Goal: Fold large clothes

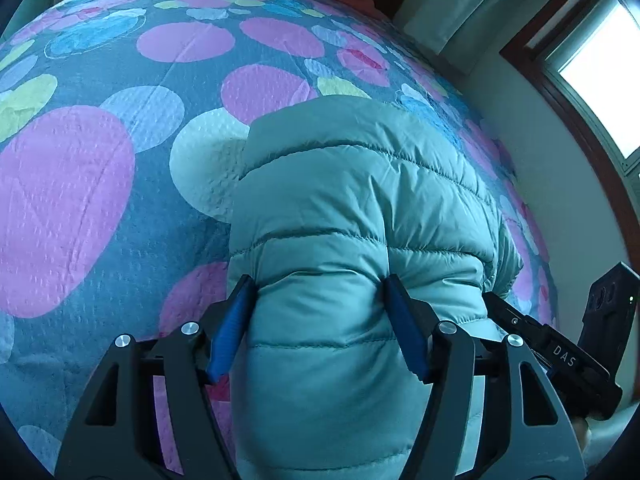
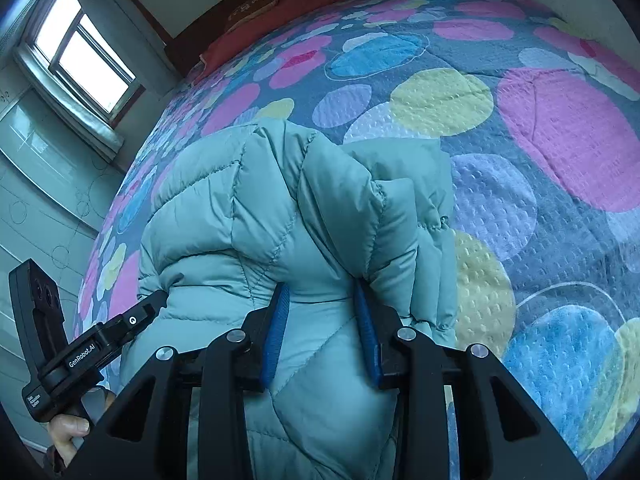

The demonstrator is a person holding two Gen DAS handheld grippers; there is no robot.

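A teal quilted puffer jacket [image 1: 352,200] lies bunched on the bed, and it also fills the middle of the right wrist view [image 2: 248,216]. My left gripper [image 1: 320,300] is shut on a thick fold of the jacket, its blue pads [image 1: 230,332] pressing both sides. My right gripper [image 2: 322,304] is shut on another padded fold of the same jacket, with its blue pads [image 2: 276,332] squeezing it. The right gripper's body also shows at the right edge of the left wrist view [image 1: 560,356]. The left gripper's body shows at the left of the right wrist view [image 2: 92,344], held by a hand.
The bed is covered by a bedspread with pink, blue and yellow circles [image 1: 100,160], also seen in the right wrist view [image 2: 540,140]. A red pillow [image 2: 280,8] and headboard lie at the far end. A window [image 2: 88,56] and wall run along the jacket's side of the bed.
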